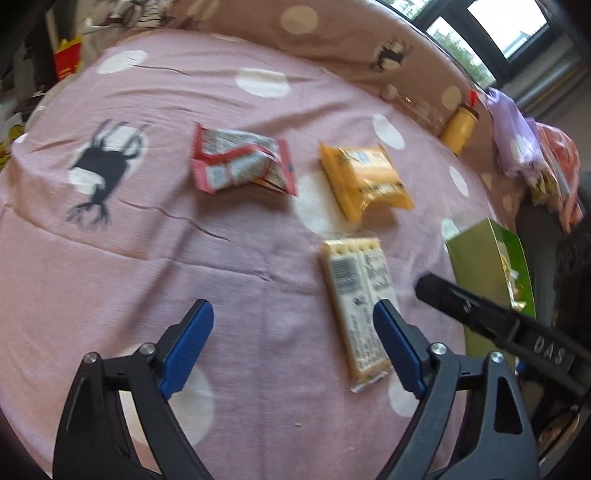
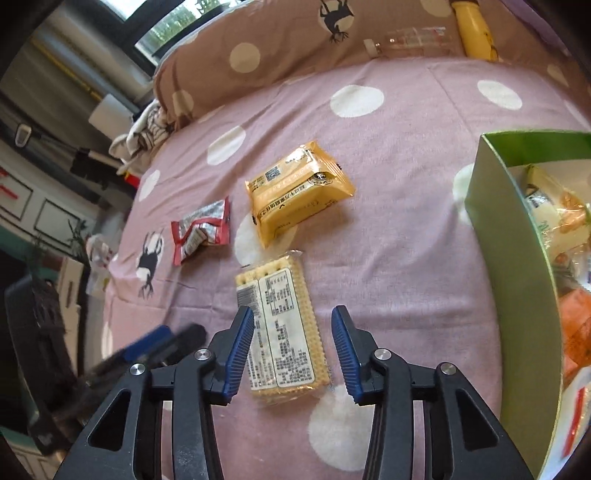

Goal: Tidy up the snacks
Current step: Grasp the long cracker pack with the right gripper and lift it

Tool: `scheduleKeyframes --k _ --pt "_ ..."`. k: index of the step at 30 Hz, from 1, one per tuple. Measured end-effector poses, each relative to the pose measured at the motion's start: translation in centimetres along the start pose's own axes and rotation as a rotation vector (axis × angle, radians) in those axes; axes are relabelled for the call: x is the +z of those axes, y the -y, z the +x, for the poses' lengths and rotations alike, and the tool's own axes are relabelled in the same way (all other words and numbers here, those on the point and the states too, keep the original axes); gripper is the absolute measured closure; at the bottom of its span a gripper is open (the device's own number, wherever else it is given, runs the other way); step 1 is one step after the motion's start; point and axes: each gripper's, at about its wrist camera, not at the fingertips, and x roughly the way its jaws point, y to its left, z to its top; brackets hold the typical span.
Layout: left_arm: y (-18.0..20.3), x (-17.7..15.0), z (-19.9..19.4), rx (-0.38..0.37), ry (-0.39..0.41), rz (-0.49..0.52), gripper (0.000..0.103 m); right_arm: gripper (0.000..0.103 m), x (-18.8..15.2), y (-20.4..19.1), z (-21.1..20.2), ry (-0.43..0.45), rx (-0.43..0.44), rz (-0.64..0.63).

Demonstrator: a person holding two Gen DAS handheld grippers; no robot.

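Observation:
Three snacks lie on the pink dotted bedsheet (image 2: 406,221): a clear cracker pack (image 2: 282,332) (image 1: 356,306), a yellow packet (image 2: 295,192) (image 1: 365,177) and a red-and-white packet (image 2: 201,229) (image 1: 240,160). A green box (image 2: 517,295) (image 1: 480,266) at the right holds several snacks. My right gripper (image 2: 291,350) is open, its blue fingers either side of the cracker pack's near half, just above it. My left gripper (image 1: 291,347) is open and empty, over bare sheet left of the crackers. The right gripper's black body (image 1: 480,314) crosses the left wrist view.
A brown dotted pillow (image 2: 277,44) lies along the far side with a yellow bottle (image 2: 474,29) (image 1: 460,129) and a clear bottle (image 2: 410,38) against it. Clothes and bags (image 1: 524,147) pile at the bed's edge. Room clutter stands beyond the bed's left side.

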Motion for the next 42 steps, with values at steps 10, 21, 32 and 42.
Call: scheduleKeyframes --k 10,21,32,42 --pt "2.7 -0.7 2.6 -0.010 -0.029 0.082 0.050 0.058 0.4 -0.6 4.3 -0.092 0.018 0.003" --pt "4.0 -1.0 2.1 -0.067 0.008 0.130 0.074 0.052 -0.4 -0.9 3.7 -0.074 0.038 0.005" --pt "6.1 -1.8 -2.7 -0.067 0.194 0.252 0.074 0.052 -1.5 -3.2 -2.0 0.116 0.040 -0.030" --pt "7.7 -2.2 -4.9 -0.141 0.297 0.277 0.074 0.052 -2.1 -4.5 -6.3 0.270 -0.015 -0.066"
